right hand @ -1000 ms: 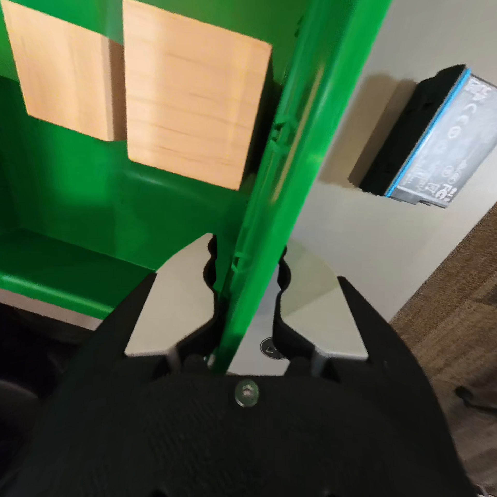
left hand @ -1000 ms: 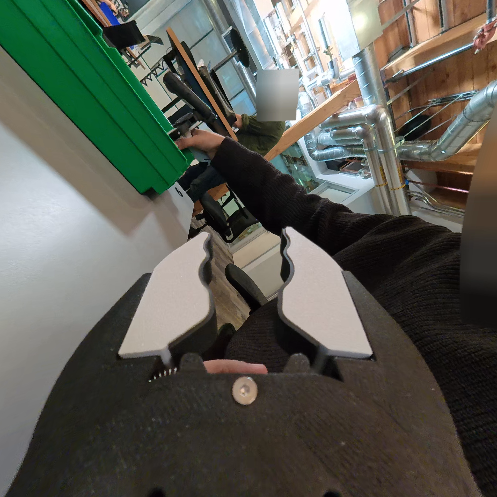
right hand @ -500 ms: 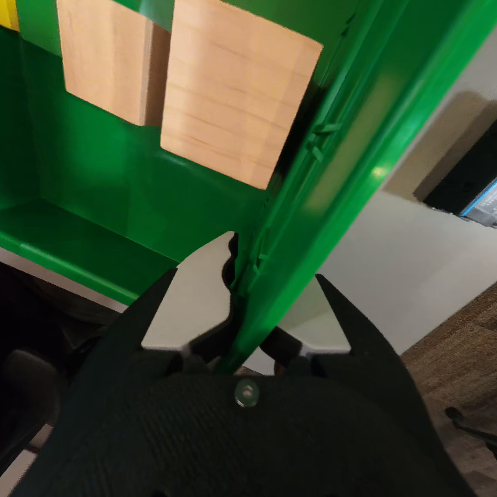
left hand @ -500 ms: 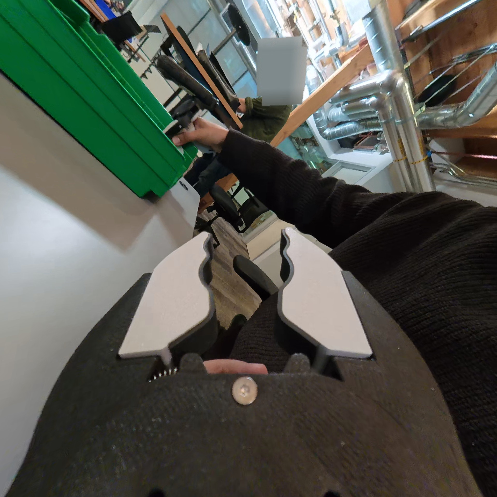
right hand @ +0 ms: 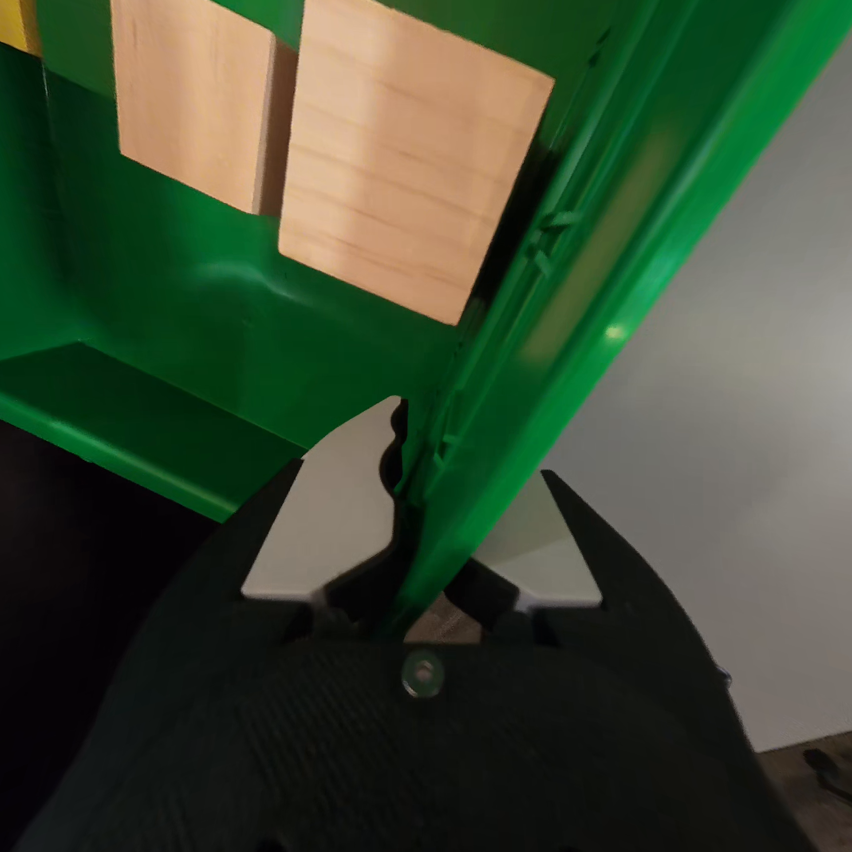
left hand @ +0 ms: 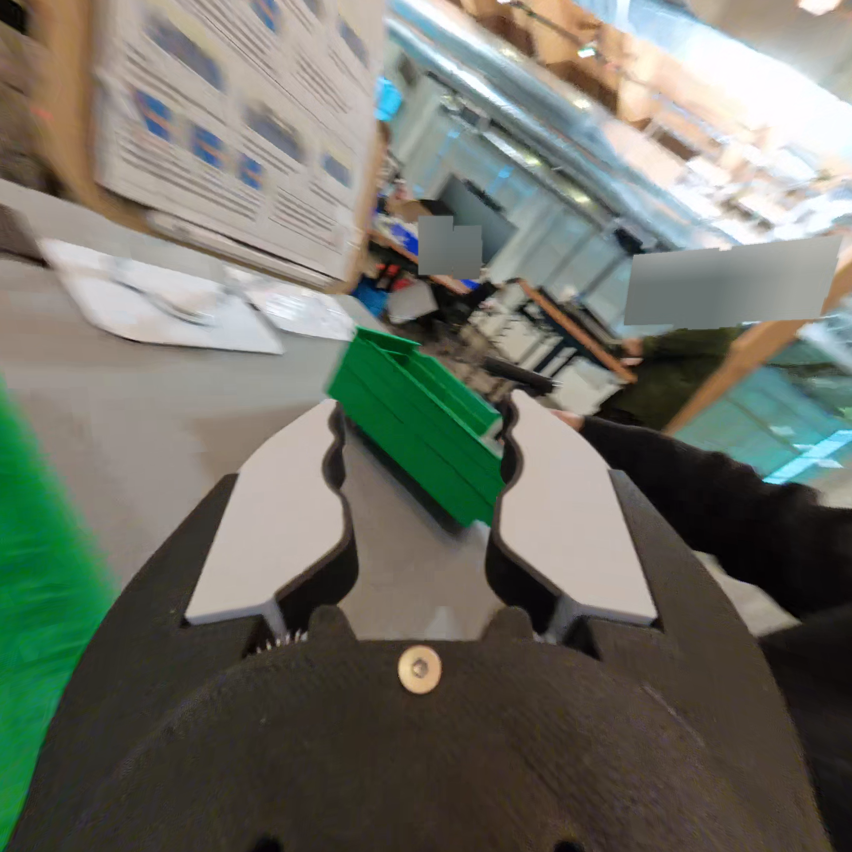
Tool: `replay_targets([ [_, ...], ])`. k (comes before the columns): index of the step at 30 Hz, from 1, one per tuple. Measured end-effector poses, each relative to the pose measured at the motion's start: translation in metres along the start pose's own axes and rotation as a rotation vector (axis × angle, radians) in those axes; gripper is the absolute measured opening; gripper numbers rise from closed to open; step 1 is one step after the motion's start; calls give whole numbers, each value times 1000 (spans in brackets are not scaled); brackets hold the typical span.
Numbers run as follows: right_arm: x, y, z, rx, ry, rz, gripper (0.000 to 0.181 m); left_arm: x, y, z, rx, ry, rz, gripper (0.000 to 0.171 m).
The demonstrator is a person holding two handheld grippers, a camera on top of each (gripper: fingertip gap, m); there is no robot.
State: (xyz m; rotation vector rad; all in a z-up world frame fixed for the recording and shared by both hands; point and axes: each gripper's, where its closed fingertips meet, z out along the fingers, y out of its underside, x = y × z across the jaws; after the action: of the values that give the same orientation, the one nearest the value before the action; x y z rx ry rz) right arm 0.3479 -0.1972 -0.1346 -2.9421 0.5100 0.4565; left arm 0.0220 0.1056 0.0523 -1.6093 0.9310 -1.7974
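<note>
A green plastic bin [left hand: 415, 442] stands on the grey table [left hand: 161, 438], seen between the fingers of my left gripper [left hand: 419, 415]. That gripper is open, empty, and short of the bin. In the right wrist view my right gripper [right hand: 438, 442] is shut on the bin's side wall [right hand: 553, 322]: one finger [right hand: 341, 502] is inside, the other is mostly hidden under the rim. Two wooden blocks [right hand: 405, 184] [right hand: 193, 106] lie in the bin. A black-sleeved arm [left hand: 691, 498] reaches to the bin's far end.
White sheets or trays [left hand: 161, 304] lie at the back of the table under a board covered with papers [left hand: 230, 115]. A blurred green mass [left hand: 37, 576] fills the left edge. A yellow thing [right hand: 14, 23] is in the bin's corner. People and desks stand beyond.
The left wrist view swung fast from the table edge to over the table, and its jaws opened a little. The right jaws closed on the bin wall; the black box left that view.
</note>
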Motion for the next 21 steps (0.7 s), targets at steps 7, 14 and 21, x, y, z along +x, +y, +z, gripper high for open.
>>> replay_targets([
  [7,-50,-33,9,-6,1,-59,13,-186,-82,-142,-214,-785,317,79],
  [14,-94,-59,27,-22,10,-98,13,-277,-29,-194,-779,-989,292,72],
  [21,-124,-74,53,-61,9,-142,13,-299,16,-186,-1012,-895,200,16],
])
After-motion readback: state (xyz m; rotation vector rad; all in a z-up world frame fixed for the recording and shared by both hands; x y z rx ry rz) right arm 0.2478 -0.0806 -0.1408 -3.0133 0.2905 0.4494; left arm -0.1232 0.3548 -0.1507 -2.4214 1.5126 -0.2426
